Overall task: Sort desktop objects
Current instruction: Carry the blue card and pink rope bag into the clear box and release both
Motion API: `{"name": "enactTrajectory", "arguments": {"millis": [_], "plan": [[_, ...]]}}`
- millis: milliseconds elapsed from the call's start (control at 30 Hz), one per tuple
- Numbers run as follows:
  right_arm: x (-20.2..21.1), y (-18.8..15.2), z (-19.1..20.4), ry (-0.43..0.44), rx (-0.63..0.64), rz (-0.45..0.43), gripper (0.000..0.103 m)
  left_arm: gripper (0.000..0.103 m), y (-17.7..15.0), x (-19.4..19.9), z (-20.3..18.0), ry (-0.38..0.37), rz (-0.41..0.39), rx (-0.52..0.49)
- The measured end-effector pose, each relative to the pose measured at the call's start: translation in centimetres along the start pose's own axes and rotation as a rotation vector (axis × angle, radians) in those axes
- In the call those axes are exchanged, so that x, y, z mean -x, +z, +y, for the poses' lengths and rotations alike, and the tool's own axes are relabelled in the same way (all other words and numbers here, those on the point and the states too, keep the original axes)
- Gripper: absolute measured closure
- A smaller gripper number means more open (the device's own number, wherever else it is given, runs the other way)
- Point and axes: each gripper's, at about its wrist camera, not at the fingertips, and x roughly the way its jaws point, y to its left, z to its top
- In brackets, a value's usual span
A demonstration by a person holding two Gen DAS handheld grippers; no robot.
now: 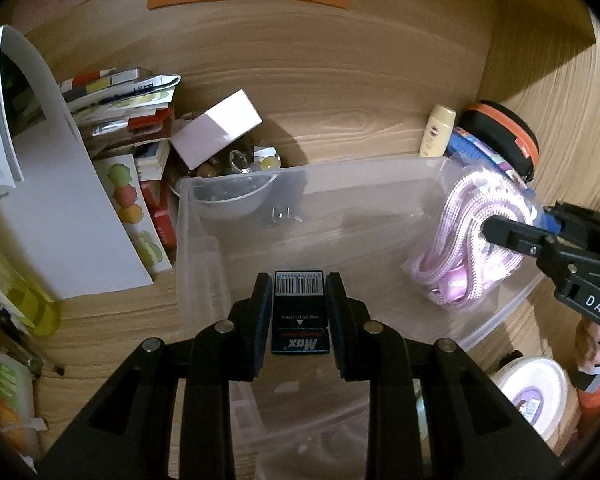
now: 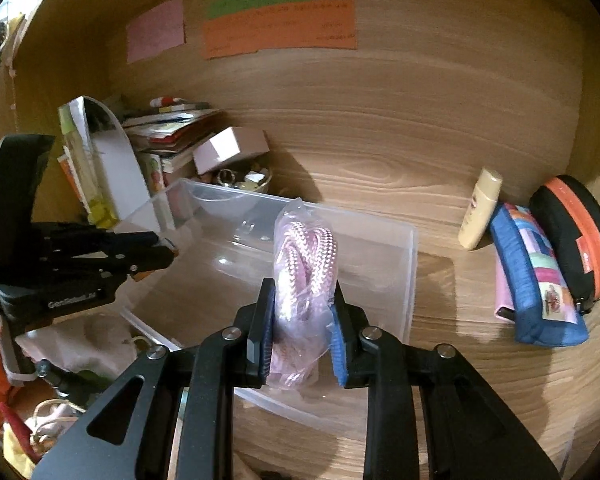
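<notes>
Here both grippers are hanging over the clear bin (image 1: 380, 184), each carrying something, which I judge to be the drop-off step of the sorting. The left gripper (image 1: 299, 300) is clamping a small dark box (image 1: 299, 312) between its pads, jaws narrow, the barcode end pointing forward and down toward the bin floor; gripping it by its long sides is keeping it square and ready to fall flat. The right gripper (image 2: 304, 320) is pinching a bagged pink cord (image 2: 306, 268) low on the bundle, so the coil is standing up above the pads and leaning over the bin's middle. Its pads are pressing the plastic, though the grip looks light, perhaps easing toward release.

The bin itself is sitting on the wooden desk (image 2: 420, 152), with a bowl (image 1: 236, 196) of small trinkets just behind its far left corner and a white box (image 1: 216, 132) tilting on top of that. Along the right a cream bottle (image 2: 480, 216), a blue pouch (image 2: 536, 280) and a black-and-orange case (image 2: 572, 236) are leaning together.

Much is unclear: the bin's near edge is lying beneath the grippers, its transparent walls are blurring what is inside versus behind, and the small metal bits near its far wall cannot be identified. The bowl's contents are too small to name. The writing on the wall notes (image 2: 280, 28) is illegible.
</notes>
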Motion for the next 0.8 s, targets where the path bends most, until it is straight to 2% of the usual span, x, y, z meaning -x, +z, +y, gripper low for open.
{"name": "enactTrajectory", "arguments": {"millis": [100,167,233,300,467,533,567,667,800], "plan": [[-0.1,0.0,-0.1,-0.006,-0.002,0.006,0.079,0.074,-0.1,0.0,-0.2,0.01,-0.003,-0.015],[-0.3,-0.1,-0.2,-0.01,-0.005,0.014,0.077,0.068,-0.2,0.0,-0.4,0.01,-0.004,-0.026],[-0.6,-0.2,-0.2,-0.025,0.002,0.022,0.074,0.057,-0.3,-0.1,-0.7,0.014,-0.008,-0.04],[-0.7,-0.3,-0.1,-0.035,0.007,0.025,0.068,0.053,-0.4,-0.1,-0.9,0.014,-0.009,-0.049],[-0.1,-0.4,0.2,-0.097,0.033,-0.023,0.035,0.046,-0.4,0.1,-1.0,0.013,-0.018,-0.052],[0.4,-0.3,0.5,-0.123,0.045,-0.056,0.026,0.033,-0.4,0.4,-0.9,0.017,-0.032,-0.051],[0.6,-0.3,0.6,-0.136,0.051,-0.07,0.02,0.031,-0.4,0.7,-0.9,0.019,-0.041,-0.049],[1.3,-0.3,1.0,-0.179,0.074,-0.114,0.016,0.029,-0.2,1.4,-0.8,0.021,-0.067,-0.041],[1.7,-0.1,1.2,-0.202,0.088,-0.133,0.01,0.018,0.1,2.6,-0.3,0.033,-0.099,-0.023]]}}
